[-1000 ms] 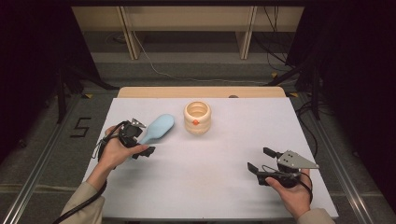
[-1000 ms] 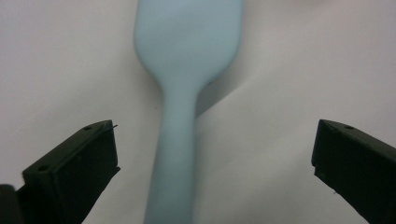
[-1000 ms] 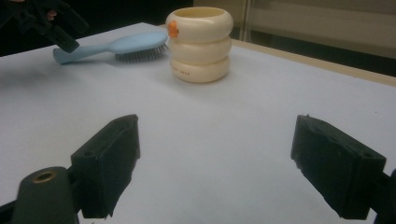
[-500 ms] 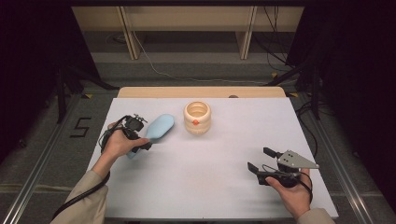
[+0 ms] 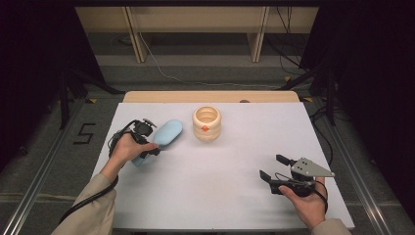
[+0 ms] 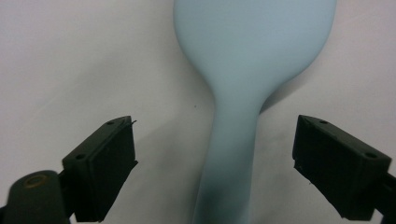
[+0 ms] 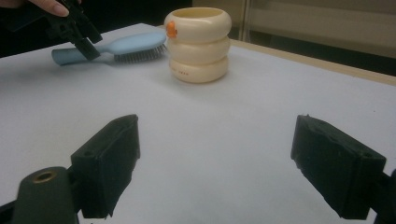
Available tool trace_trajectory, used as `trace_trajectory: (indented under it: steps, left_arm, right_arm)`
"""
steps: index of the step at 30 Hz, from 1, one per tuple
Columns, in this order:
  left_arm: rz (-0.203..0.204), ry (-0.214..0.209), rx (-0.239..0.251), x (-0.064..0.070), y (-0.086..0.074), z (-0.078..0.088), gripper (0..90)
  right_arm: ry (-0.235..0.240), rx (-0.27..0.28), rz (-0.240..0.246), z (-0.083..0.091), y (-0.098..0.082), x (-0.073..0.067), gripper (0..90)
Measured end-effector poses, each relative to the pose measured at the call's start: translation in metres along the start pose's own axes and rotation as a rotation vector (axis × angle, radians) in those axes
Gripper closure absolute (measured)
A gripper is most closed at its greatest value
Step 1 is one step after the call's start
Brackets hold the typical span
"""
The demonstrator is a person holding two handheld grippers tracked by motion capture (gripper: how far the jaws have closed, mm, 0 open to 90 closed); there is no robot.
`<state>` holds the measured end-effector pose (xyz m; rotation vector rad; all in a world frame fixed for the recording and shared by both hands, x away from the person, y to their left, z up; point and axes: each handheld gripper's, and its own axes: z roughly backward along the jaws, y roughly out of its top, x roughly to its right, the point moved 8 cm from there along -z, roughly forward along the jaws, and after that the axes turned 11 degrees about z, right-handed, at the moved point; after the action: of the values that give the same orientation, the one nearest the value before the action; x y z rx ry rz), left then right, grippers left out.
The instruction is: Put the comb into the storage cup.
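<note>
Light-blue hairbrush (image 5: 164, 136) lies bristles-down on the white table (image 5: 215, 196), left of centre, w/ the left gripper (image 5: 151, 145) over its handle; jaws spread wide either side of the handle, prob. not touching it, though the high view is too small to be sure. Cream ringed cup (image 5: 206, 123) w/ an orange mark stands just right of the brush head. Right gripper (image 5: 272, 167) sits near-right, jaws apart, nothing between them.
</note>
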<state>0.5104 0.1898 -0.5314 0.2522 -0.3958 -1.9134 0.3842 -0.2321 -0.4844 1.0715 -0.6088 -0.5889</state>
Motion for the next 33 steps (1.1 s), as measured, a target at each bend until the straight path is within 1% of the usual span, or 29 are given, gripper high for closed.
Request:
trace_trajectory:
  steps: [4,5,8,11,15,21,25,27,33]
  left_arm:
    - [0.007,-0.012,0.001,0.000,0.002,0.000,15.9]
    - [0.005,-0.024,-0.004,0.000,0.002,0.000,16.5]
    - [0.012,-0.034,-0.009,0.001,0.002,0.001,17.6]
    - [0.006,-0.032,-0.015,0.001,0.003,0.001,18.1]
    - [0.008,-0.037,-0.016,0.002,0.005,-0.001,18.7]
    - [0.008,-0.049,-0.041,0.004,0.004,-0.005,20.5]
    - [0.016,-0.058,-0.045,0.005,0.005,-0.007,22.0]
    - [0.010,-0.068,-0.061,0.006,0.004,-0.008,21.7]
    - [0.011,-0.075,-0.086,0.005,0.002,-0.012,21.2]
  right_arm:
    - [-0.001,-0.001,-0.002,0.000,0.000,0.000,16.3]
    - [-0.001,-0.001,0.000,0.000,0.000,0.000,16.3]
    - [0.000,0.001,0.000,0.000,0.000,0.000,16.3]
    - [-0.002,-0.001,0.001,0.000,0.000,0.000,16.3]
    - [-0.003,0.000,0.001,0.000,0.000,0.000,16.3]
    - [-0.002,-0.001,0.001,0.000,0.000,0.000,16.3]
    - [-0.002,0.000,0.002,0.000,0.000,0.000,16.3]
    - [-0.001,-0.001,0.002,0.000,0.000,0.000,16.3]
    - [0.000,-0.002,0.002,0.000,0.000,0.000,16.3]
